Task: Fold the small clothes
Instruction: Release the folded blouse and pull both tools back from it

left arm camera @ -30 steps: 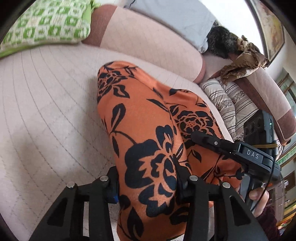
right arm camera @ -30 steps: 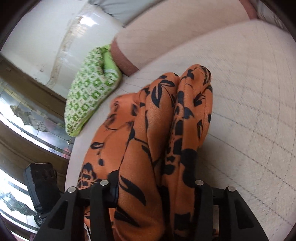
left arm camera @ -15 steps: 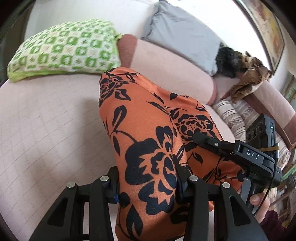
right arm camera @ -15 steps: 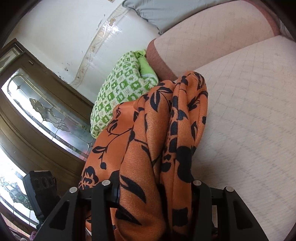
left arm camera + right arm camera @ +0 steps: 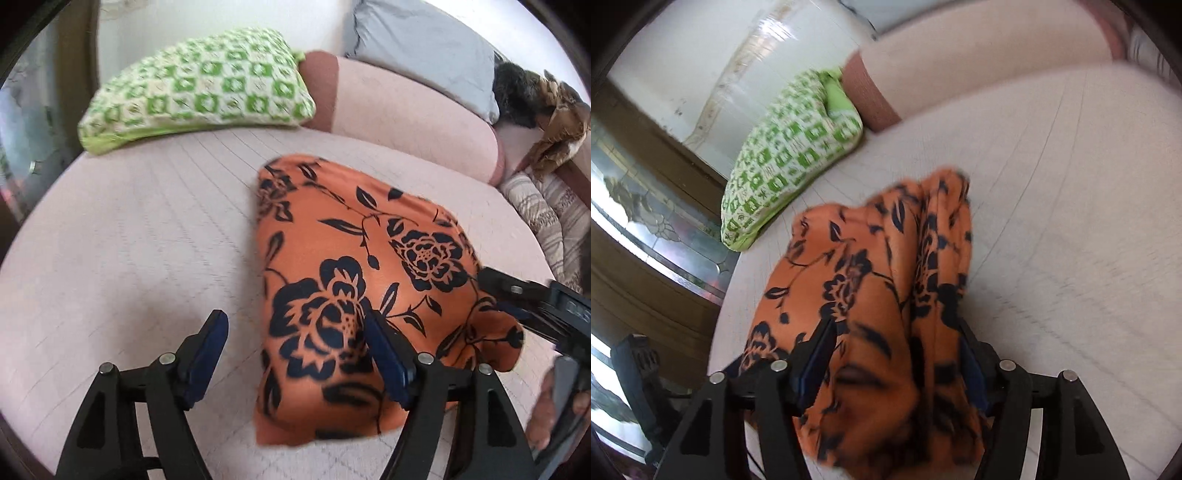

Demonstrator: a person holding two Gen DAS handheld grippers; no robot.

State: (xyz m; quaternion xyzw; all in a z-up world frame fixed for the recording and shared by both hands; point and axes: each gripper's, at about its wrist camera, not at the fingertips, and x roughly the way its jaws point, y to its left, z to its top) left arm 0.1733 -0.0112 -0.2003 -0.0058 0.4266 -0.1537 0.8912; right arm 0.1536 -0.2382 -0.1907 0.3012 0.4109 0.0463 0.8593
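One orange cloth [image 5: 354, 291] with black flowers lies on the pale sofa seat [image 5: 129, 258], in front of the green cushion [image 5: 199, 88]; it appears doubled over, which suggests a fold has just been laid and is being let go. The left gripper [image 5: 295, 336] is opening: its jaws stand wide, the left finger over bare seat beside the cloth, the right finger lying on the cloth without pinching it. The right gripper [image 5: 897, 350] is opening too, with the bunched cloth edge between its fingers (whether the pads press it is blurred, though they look apart from it). Both point down at the cloth's near edge, probably the edge they carried over.

Counted: one cloth, two grippers, one green cushion, one grey pillow [image 5: 417, 51] behind the cloth, one striped cushion [image 5: 543, 214] right of it.
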